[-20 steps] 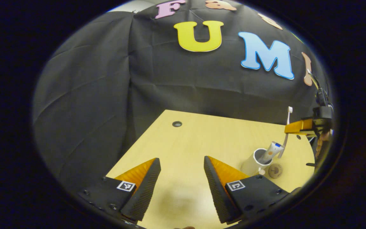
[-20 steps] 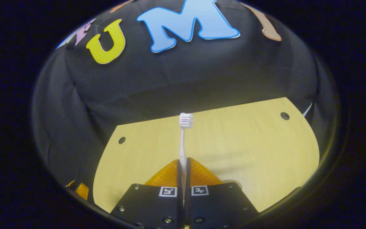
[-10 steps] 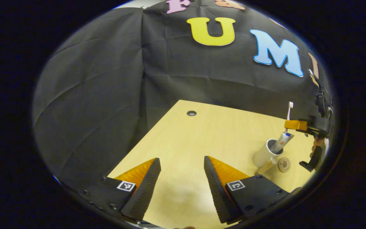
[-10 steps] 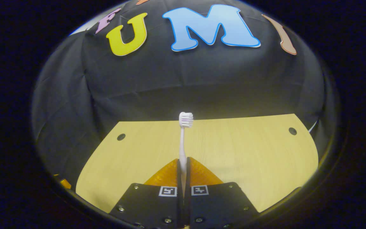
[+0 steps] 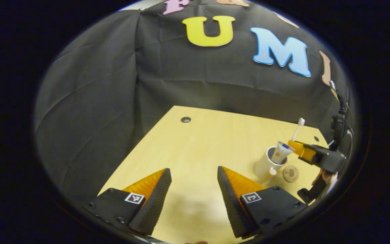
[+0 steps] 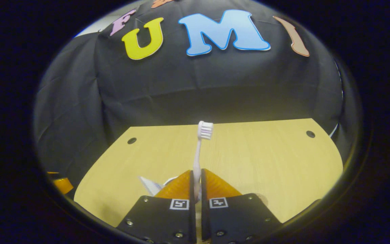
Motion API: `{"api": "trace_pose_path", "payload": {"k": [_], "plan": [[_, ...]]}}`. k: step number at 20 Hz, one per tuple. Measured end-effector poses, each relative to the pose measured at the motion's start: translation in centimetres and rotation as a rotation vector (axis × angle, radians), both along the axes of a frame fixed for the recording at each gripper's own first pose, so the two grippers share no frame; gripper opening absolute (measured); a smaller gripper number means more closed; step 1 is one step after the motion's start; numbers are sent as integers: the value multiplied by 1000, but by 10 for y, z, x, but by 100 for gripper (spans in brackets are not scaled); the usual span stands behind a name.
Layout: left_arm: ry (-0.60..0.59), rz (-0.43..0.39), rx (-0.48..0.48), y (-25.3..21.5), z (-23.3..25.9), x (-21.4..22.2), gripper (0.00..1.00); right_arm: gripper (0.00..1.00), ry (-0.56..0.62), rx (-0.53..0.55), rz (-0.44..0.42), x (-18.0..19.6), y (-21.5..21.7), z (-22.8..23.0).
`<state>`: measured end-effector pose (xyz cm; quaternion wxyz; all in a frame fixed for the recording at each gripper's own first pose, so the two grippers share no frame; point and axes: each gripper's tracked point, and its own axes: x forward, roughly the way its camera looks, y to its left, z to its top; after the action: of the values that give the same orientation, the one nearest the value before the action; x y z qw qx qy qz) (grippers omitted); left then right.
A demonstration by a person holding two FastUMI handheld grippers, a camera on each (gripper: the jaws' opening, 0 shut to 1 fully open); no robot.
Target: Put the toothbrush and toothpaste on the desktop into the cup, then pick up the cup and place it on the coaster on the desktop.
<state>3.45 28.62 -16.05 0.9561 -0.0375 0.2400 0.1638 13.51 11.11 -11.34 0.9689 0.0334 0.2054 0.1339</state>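
Since half a second ago your right gripper [image 5: 300, 150] has dropped lower and tipped over the white cylindrical cup [image 5: 265, 165], so the white toothbrush [image 6: 200, 154] now leans toward the cup instead of standing high above it. In the right gripper view your fingers are pressed together on the toothbrush handle, the bristle head sticking up past the fingertips and tilted slightly to the right; a pale flat tube end, probably the toothpaste [image 6: 150, 185], peeks out just left of the fingers. In the left gripper view the white-and-blue toothpaste tube [image 5: 282, 151] stands slanted inside the cup, its top touching or just beside your right gripper, and the small round wooden coaster [image 5: 290, 173] lies on the light wooden desktop [image 5: 208, 145] just beside the cup. Whether the toothbrush's lower end is inside the cup cannot be told. Your left gripper [image 5: 194, 200] hovers over bare desktop with its jaws wide apart, holding nothing, well apart from the cup.
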Motion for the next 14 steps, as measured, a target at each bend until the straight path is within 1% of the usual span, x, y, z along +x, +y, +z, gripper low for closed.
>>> {"api": "trace_pose_path", "payload": {"k": [1, 2, 3, 4, 5, 7, 8, 10, 11, 14], "plan": [[2, -16, 2, -2, 1, 0, 89, 9, -3, -20, 1, -8, -3, -4], [6, -35, 0, -2, 2, -1, 84, 10, -8, -25, 4, -13, -4, -7], [8, -55, -5, -5, 3, 0, 84, 9, -7, -23, 7, -19, -5, -10], [13, -76, -10, -6, 5, -1, 84, 10, 6, -16, 18, -24, -4, -13], [17, -95, -15, -7, 6, -1, 84, 14, 19, -17, 22, -30, -5, -17], [30, -138, -21, -12, 9, -1, 84, 15, 28, -23, 22, -37, -9, -20], [36, -162, -22, -15, 10, -3, 89, 14, 33, -28, 19, -41, -13, -21], [47, -220, -26, -20, 11, -1, 89, 15, 50, -33, 12, -48, -21, -25], [59, -256, -30, -28, 10, 1, 84, 15, 60, -33, 3, -51, -28, -28], [114, -375, -45, -61, 6, 15, 93, 15, 87, -23, -39, -61, -50, -33]]}}
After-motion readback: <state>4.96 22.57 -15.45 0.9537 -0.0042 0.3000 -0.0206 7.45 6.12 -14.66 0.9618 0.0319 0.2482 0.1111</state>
